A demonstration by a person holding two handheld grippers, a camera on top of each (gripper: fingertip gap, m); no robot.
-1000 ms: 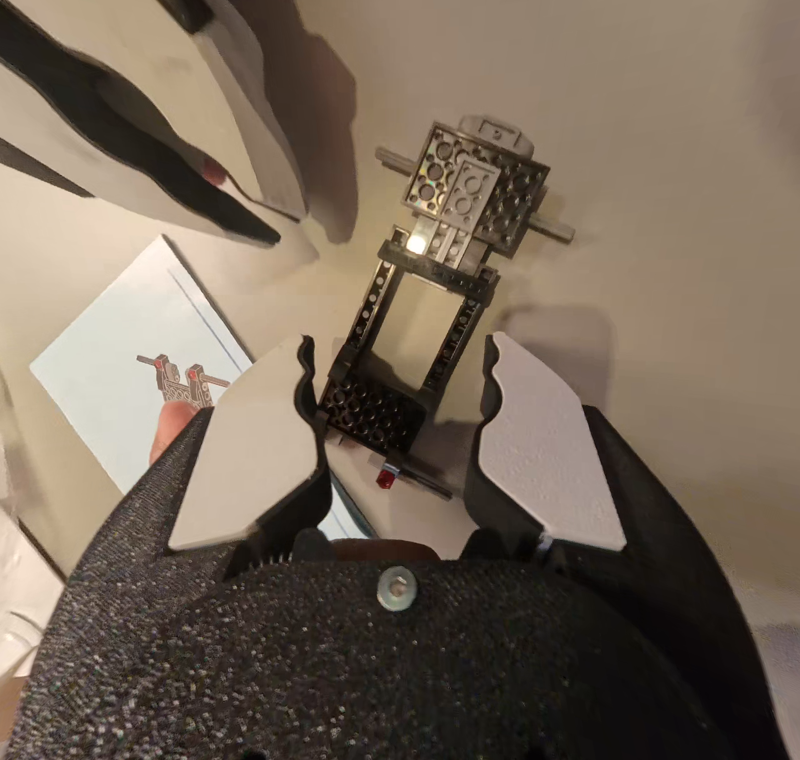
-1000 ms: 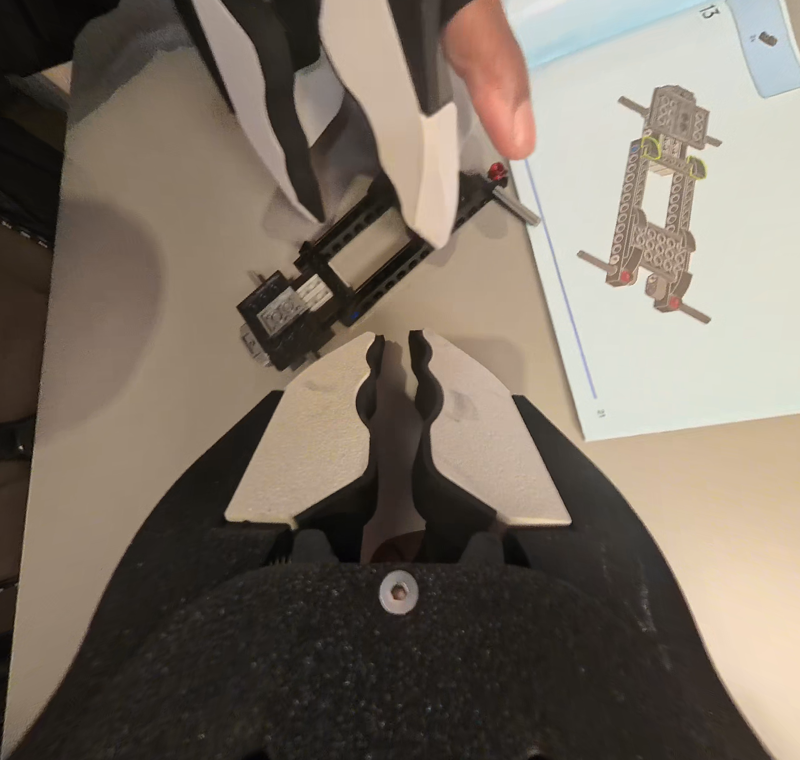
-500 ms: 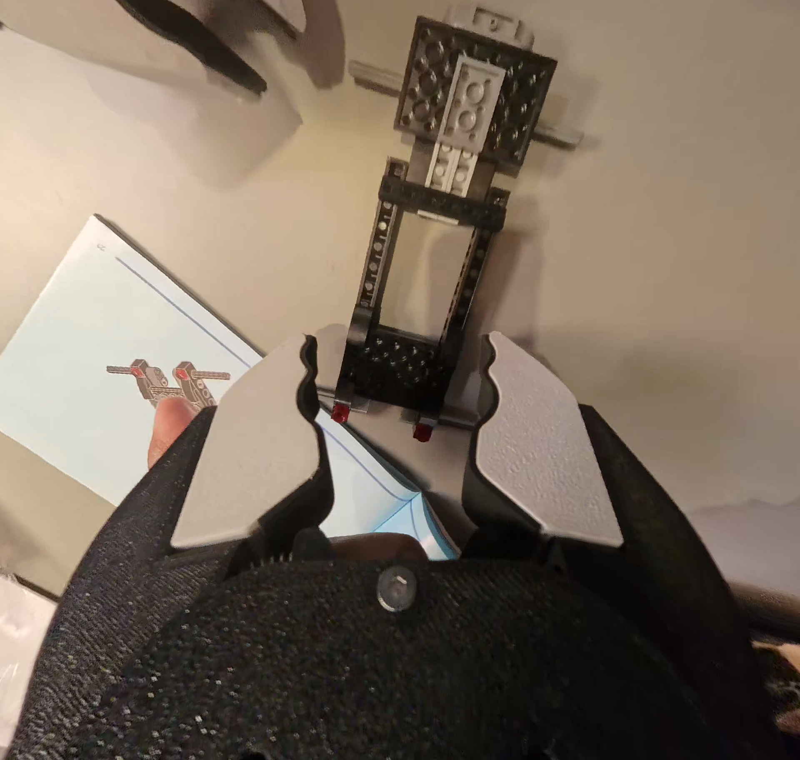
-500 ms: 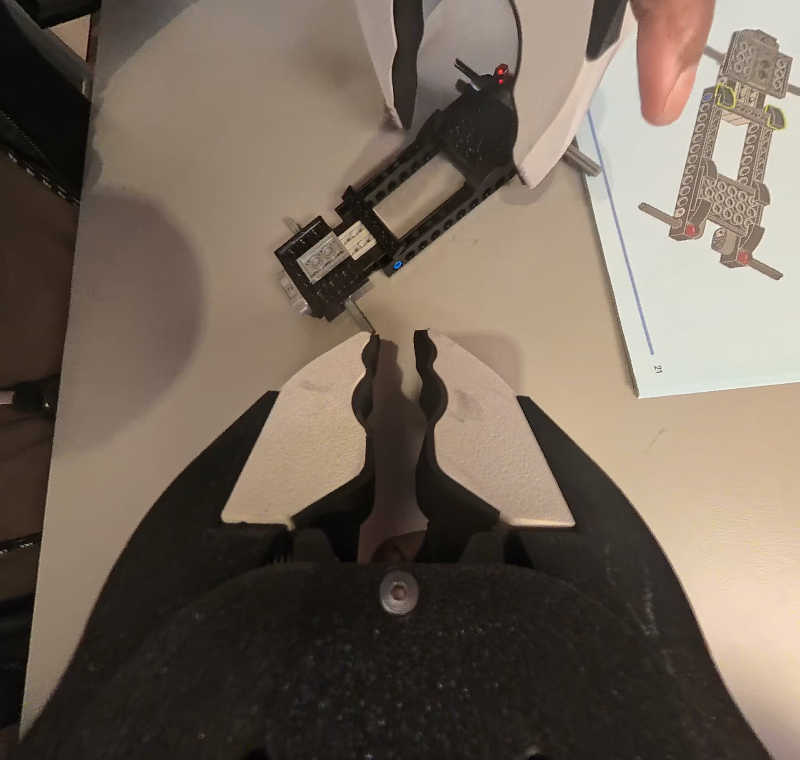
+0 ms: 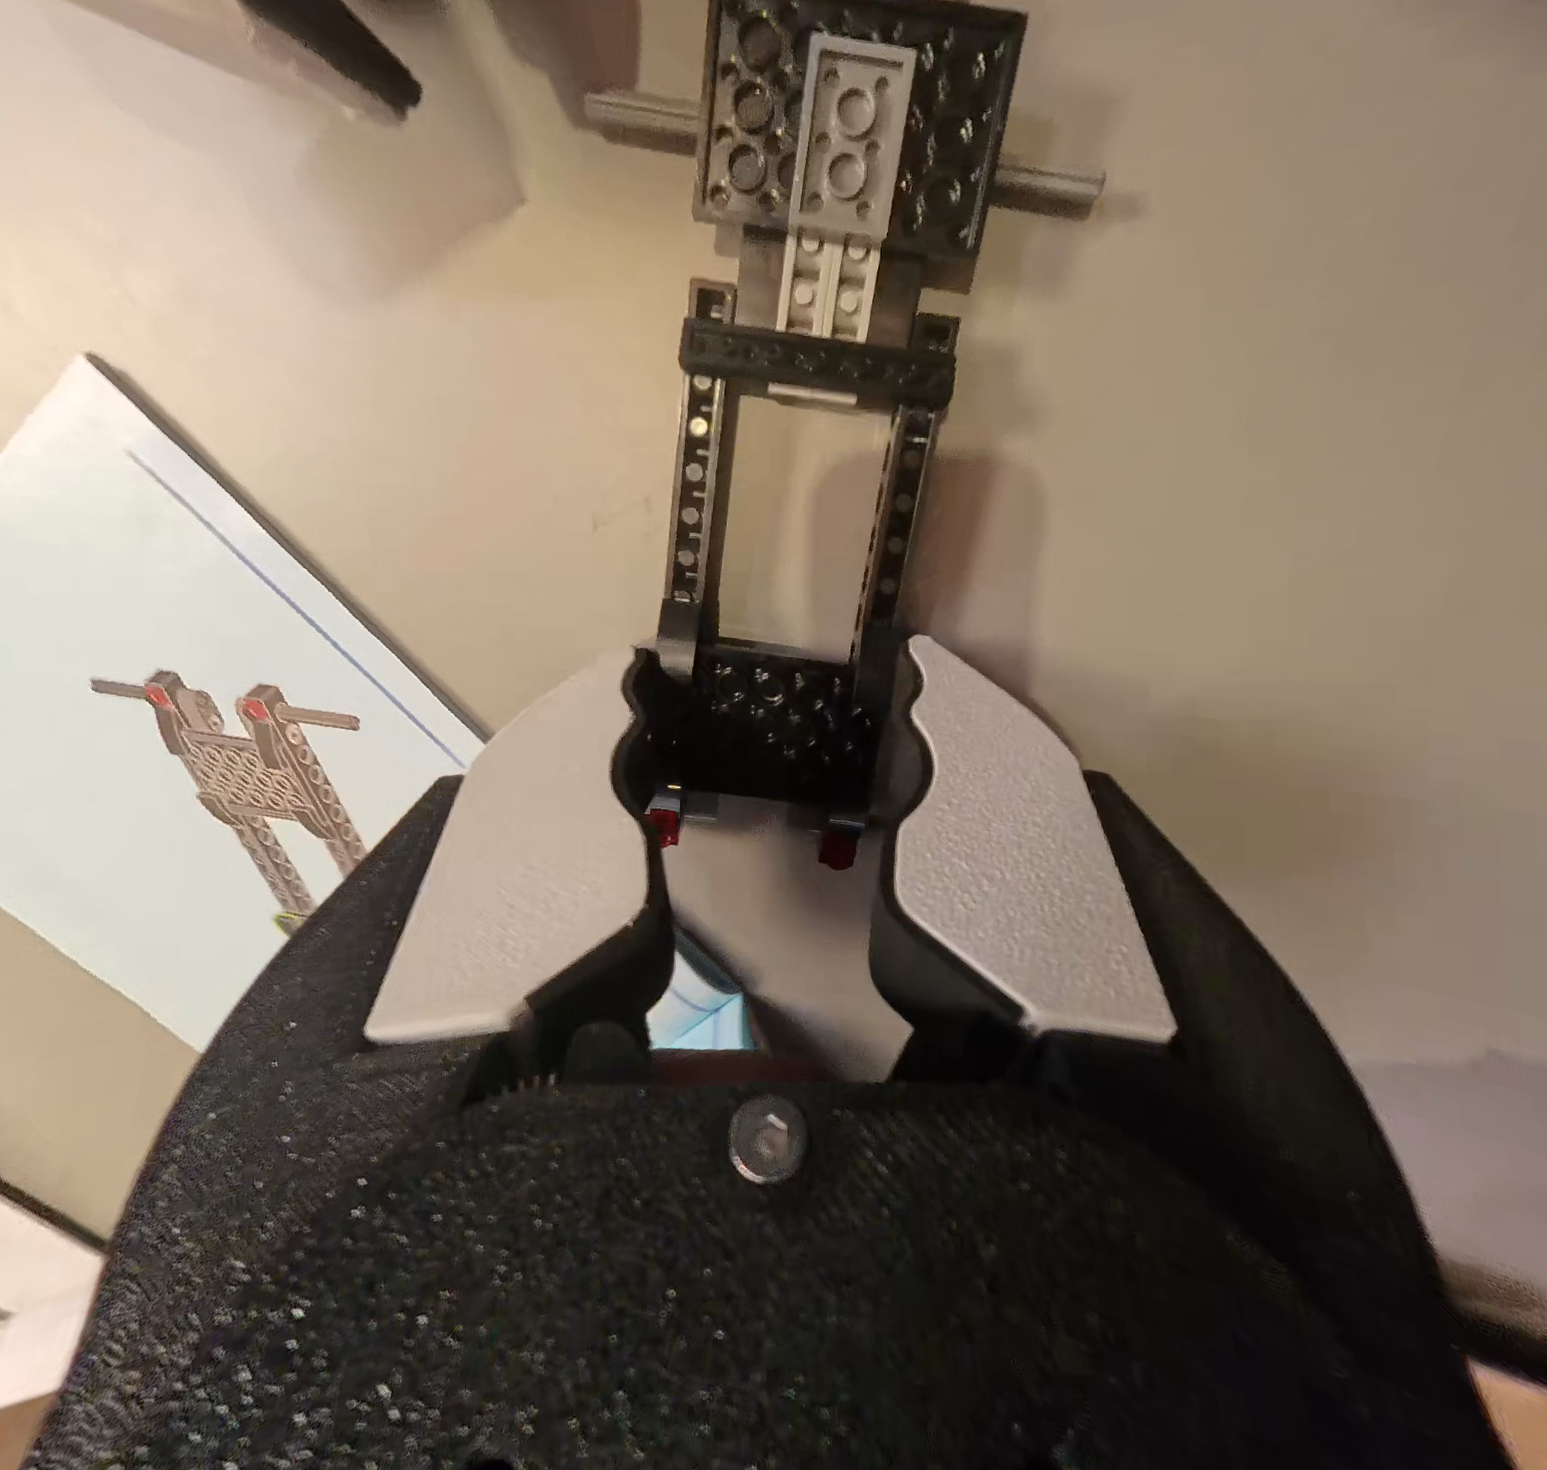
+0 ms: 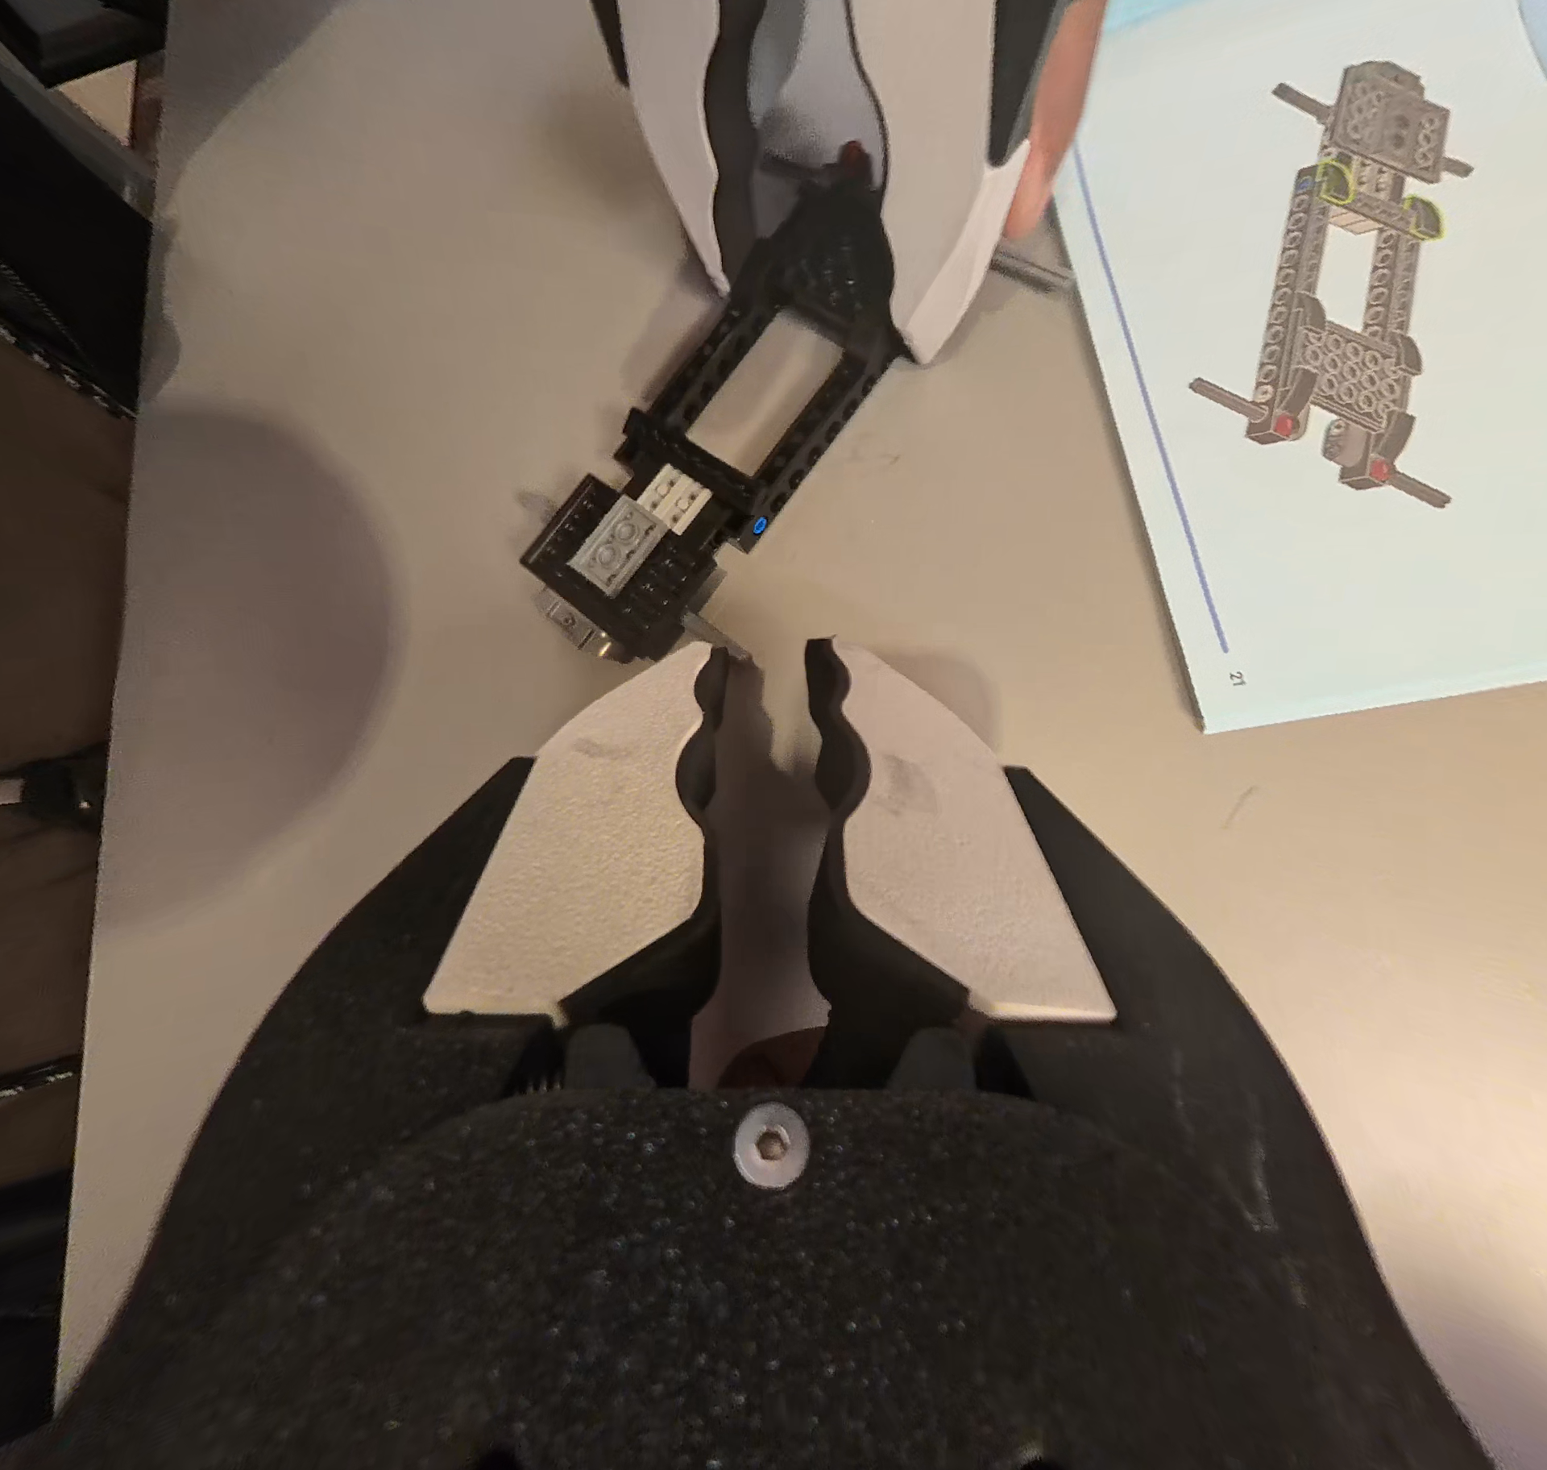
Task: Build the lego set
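the left gripper (image 5: 768, 680) pinched the near end of the black brick frame (image 6: 758, 391) flat on the table (image 5: 1256, 425), the right gripper (image 6: 766, 655) hung slightly spread and empty by its grey axle (image 6: 716, 633), and a twist risked popping bricks apart.

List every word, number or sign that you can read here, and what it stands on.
On the instruction booklet: a small printed number at the page's lower corner; I do not quote writing.
On the brick model and the table: nothing legible.
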